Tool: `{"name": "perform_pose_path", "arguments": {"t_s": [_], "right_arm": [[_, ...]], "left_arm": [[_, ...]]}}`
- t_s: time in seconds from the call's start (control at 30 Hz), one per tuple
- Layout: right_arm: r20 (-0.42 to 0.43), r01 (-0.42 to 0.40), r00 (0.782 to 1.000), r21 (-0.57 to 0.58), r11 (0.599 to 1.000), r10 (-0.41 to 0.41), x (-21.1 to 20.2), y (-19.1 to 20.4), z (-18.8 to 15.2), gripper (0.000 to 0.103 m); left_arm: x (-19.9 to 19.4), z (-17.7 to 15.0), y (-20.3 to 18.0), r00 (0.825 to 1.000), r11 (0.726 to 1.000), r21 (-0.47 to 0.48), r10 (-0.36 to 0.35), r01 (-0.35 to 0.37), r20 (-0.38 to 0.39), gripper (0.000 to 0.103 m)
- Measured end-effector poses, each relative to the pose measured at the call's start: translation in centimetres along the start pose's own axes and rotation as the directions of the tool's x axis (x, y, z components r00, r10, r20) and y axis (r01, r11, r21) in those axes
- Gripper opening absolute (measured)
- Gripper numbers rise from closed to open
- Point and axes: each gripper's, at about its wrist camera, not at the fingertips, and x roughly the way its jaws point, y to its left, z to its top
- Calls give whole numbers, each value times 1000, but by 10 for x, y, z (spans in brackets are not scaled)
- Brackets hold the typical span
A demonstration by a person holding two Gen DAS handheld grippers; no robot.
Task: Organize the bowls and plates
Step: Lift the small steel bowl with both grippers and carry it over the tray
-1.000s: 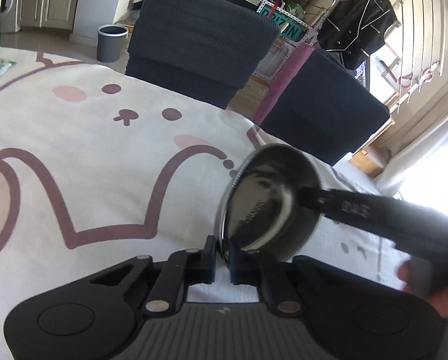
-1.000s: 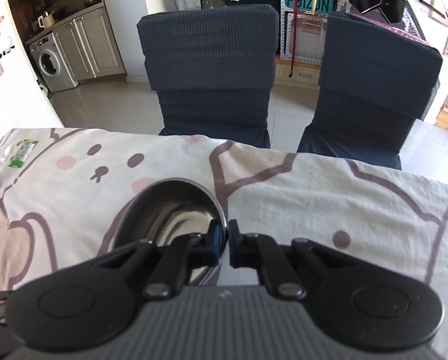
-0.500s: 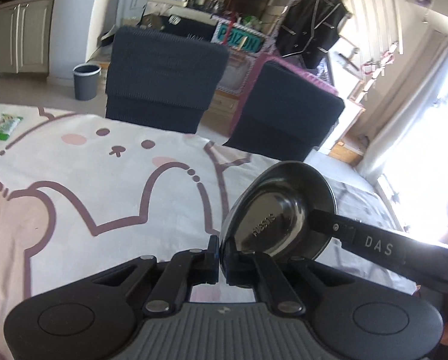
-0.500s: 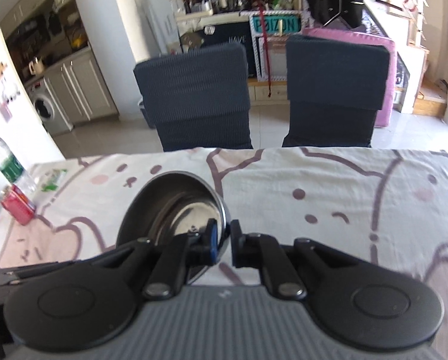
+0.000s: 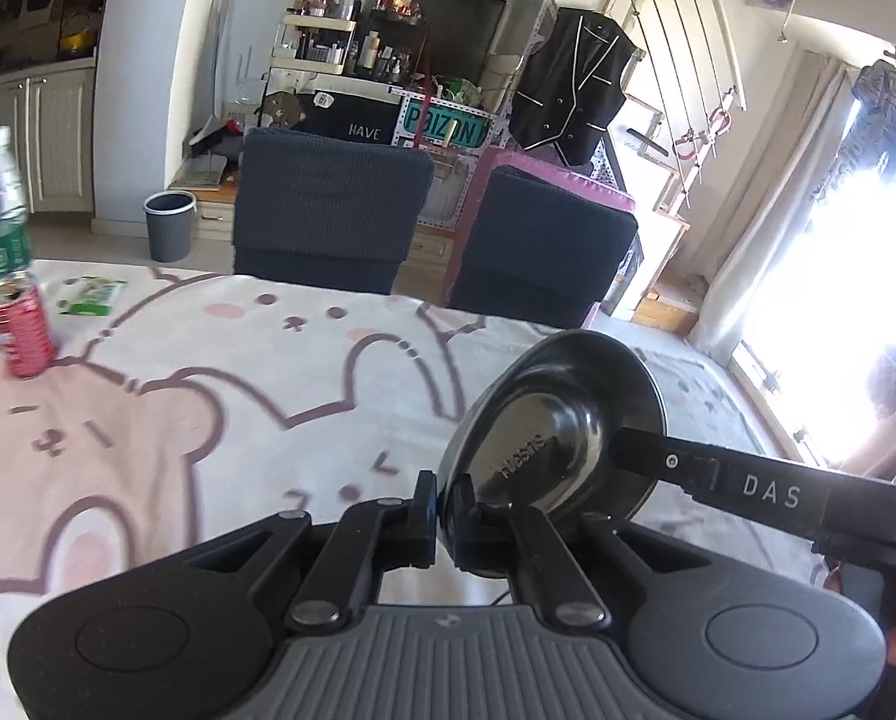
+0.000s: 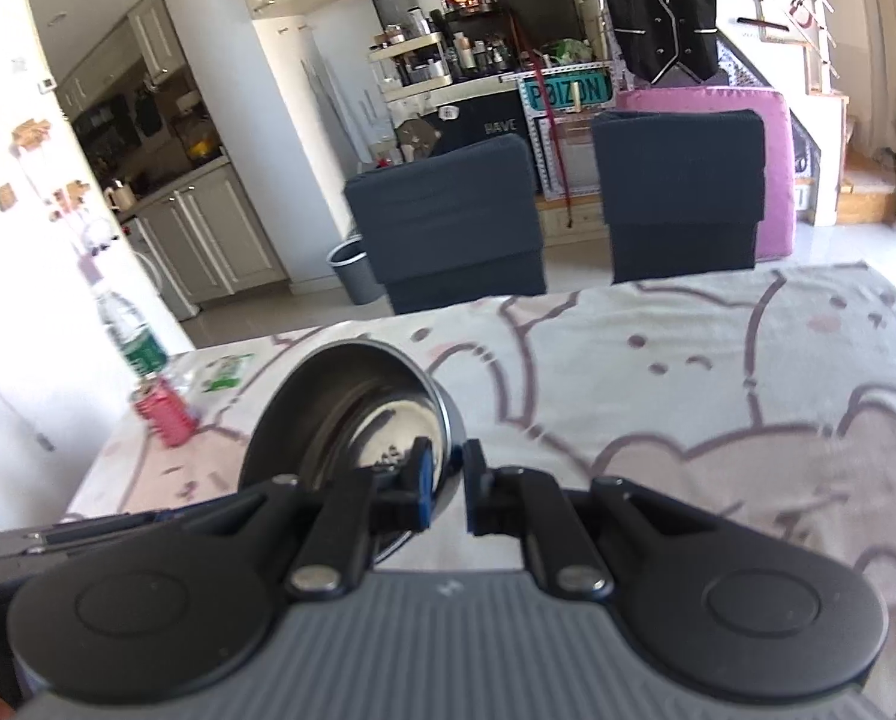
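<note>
A steel bowl (image 5: 556,420) hangs tilted above the cartoon-print tablecloth (image 5: 208,420), its stamped underside towards the left wrist camera. My left gripper (image 5: 442,510) is shut on its near rim. In the right wrist view the shiny inside of the bowl (image 6: 352,414) faces the camera. My right gripper (image 6: 448,480) straddles the bowl's right rim, its jaws a little apart and not clamped tight. One right finger (image 5: 748,486) crosses the bowl's underside in the left wrist view. The left gripper's body (image 6: 88,531) shows at the lower left of the right wrist view.
A red can (image 5: 22,336), a water bottle (image 5: 1,210) and a green packet (image 5: 91,294) stand at the table's far left. Two dark chairs (image 5: 328,216) (image 5: 544,252) line the far edge. A grey bin (image 5: 169,225) is on the floor beyond.
Both grippers have lifted the bowl and drawn back from the chairs, so more table, the can and the bottle now show. The right jaws stand slightly wider than before.
</note>
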Motion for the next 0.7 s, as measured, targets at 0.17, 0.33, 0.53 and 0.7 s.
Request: {"name": "perform_pose_path", "arguments": {"t_s": [0.17, 0.33, 0.53, 0.7], "right_arm": [[-33, -57, 998, 12, 998, 57, -5, 31, -28, 13], [-94, -115, 989, 19, 993, 116, 4, 61, -53, 13], [-166, -149, 975, 7, 989, 148, 21, 96, -79, 14], [-222, -160, 963, -3, 987, 155, 34, 117, -95, 15]], "left_arm": [[-27, -18, 29, 999, 999, 3, 47, -47, -21, 5], [-42, -32, 59, 992, 994, 6, 108, -108, -63, 5], [-49, -45, 94, 979, 984, -21, 171, -175, -107, 5], [-46, -50, 115, 969, 978, -39, 198, -205, -145, 6]]}}
